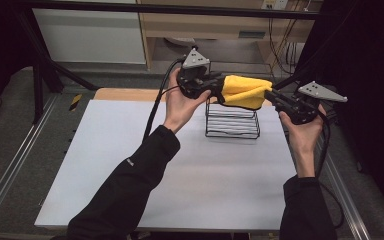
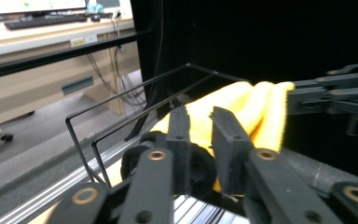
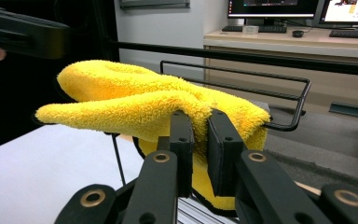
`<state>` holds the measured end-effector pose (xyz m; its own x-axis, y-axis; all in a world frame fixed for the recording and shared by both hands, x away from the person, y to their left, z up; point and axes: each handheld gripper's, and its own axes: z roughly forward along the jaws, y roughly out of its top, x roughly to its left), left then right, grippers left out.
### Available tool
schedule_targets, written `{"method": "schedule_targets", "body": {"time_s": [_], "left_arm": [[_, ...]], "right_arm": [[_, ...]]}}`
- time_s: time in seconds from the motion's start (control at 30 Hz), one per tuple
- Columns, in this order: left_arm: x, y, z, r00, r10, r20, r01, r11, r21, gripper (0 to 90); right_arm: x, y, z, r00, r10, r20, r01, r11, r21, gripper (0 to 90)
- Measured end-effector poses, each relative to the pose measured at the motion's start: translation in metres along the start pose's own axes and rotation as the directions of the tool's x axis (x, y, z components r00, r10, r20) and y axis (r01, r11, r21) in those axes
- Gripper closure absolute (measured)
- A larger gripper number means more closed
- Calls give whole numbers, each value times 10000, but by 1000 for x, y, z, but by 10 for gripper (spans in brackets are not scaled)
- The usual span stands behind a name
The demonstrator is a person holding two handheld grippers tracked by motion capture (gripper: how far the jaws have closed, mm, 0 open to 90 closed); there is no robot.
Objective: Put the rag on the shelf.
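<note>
From the high view I see my left gripper point(image 1: 219, 90) and right gripper point(image 1: 272, 96) each pinching an end of the yellow cloth point(image 1: 244, 91), which hangs over the top of the black wire rack point(image 1: 231, 121). The rack stands on the white table point(image 1: 130, 165) toward 1 o'clock from its middle, the cloth stretched between 9 and 3 o'clock above it.

My left gripper view adds what the overhead hides: the jaws stand narrowly apart with a fold of cloth point(image 2: 242, 107) clamped between them, the rack's top rails point(image 2: 135, 100) running off at 10 o'clock, and the other gripper point(image 2: 335, 95) at 3 o'clock on the far edge.

My right gripper view shows its jaws nearly closed on a thick bunch of cloth point(image 3: 135, 102), with a rack rail point(image 3: 261, 77) behind at 1 o'clock.
</note>
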<state>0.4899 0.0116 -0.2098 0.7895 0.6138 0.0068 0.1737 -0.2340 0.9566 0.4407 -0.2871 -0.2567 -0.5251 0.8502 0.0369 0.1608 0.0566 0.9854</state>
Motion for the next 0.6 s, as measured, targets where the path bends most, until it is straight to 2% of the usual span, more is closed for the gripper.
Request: {"method": "schedule_targets", "body": {"time_s": [0.13, 0.4, 0.53, 0.6], "left_arm": [[-1, -5, 11, 9988, -349, 341, 332, 9983, 476, 894], [-5, -19, 19, 9984, -95, 559, 36, 9946, 1040, 898], [-5, -22, 21, 9986, -91, 520, 31, 9935, 1138, 898], [-5, -24, 22, 9987, -82, 508, 20, 9928, 1194, 899]], "right_arm": [[-1, -2, -1, 10000, -44, -17, 44, 10000, -7, 812], [1, -6, -3, 9998, -216, -53, 217, 9995, 239, 764], [5, -2, -6, 9979, -641, -117, 644, 9974, 308, 699], [7, 2, -9, 9977, -658, -172, 662, 9976, 197, 657]]}}
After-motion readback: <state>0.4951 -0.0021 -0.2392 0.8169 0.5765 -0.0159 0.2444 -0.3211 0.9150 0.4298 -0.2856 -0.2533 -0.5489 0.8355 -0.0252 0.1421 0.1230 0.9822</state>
